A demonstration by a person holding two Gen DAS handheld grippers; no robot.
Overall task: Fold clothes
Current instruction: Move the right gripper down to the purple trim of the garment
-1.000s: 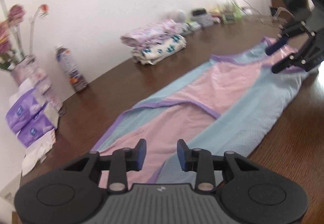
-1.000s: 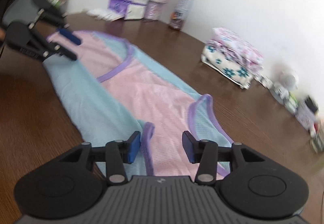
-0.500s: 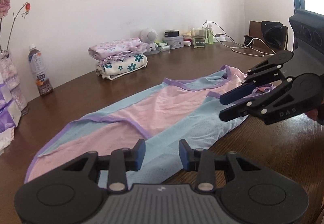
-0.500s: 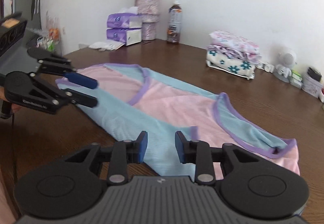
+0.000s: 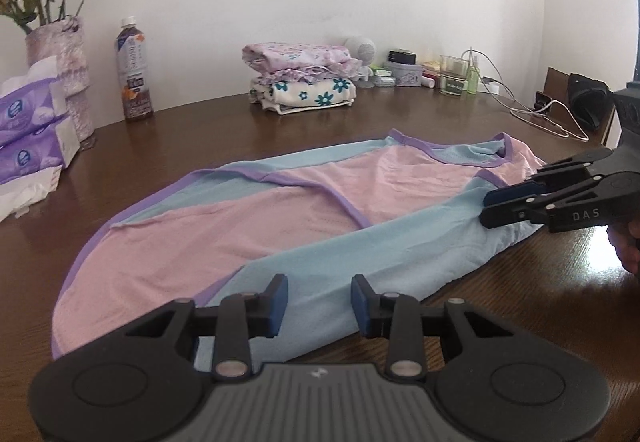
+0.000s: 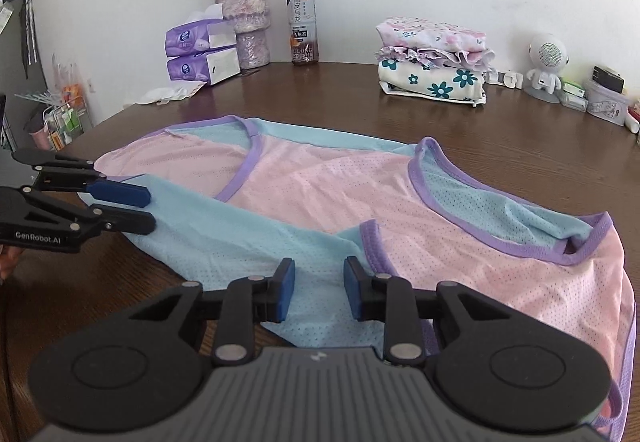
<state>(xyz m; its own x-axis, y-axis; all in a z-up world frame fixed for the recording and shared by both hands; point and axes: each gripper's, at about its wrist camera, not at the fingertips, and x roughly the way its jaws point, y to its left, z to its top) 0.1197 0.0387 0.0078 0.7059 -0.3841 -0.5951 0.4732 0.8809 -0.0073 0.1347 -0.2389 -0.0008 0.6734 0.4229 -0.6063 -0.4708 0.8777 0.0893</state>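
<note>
Pink-and-blue mesh garment [image 5: 280, 226] spread flat on brown table [image 5: 520, 306], blue near edge toward both tools. Left gripper [image 5: 318, 300] and right gripper [image 6: 319, 288] hovering over that edge, jaws parted, nothing pinched. Likely step: lining up to grasp the near edge for a first fold. Next move: lowering, clamping the edge at both ends, lifting evenly. Contact with cloth hard to judge; garment's right end cut off in right wrist view.

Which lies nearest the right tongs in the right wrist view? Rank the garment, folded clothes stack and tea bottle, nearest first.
From the right tongs:
1. Garment, spread directly beneath and ahead.
2. Folded clothes stack, far right, before the wall.
3. Tea bottle, far centre, against the wall.
</note>
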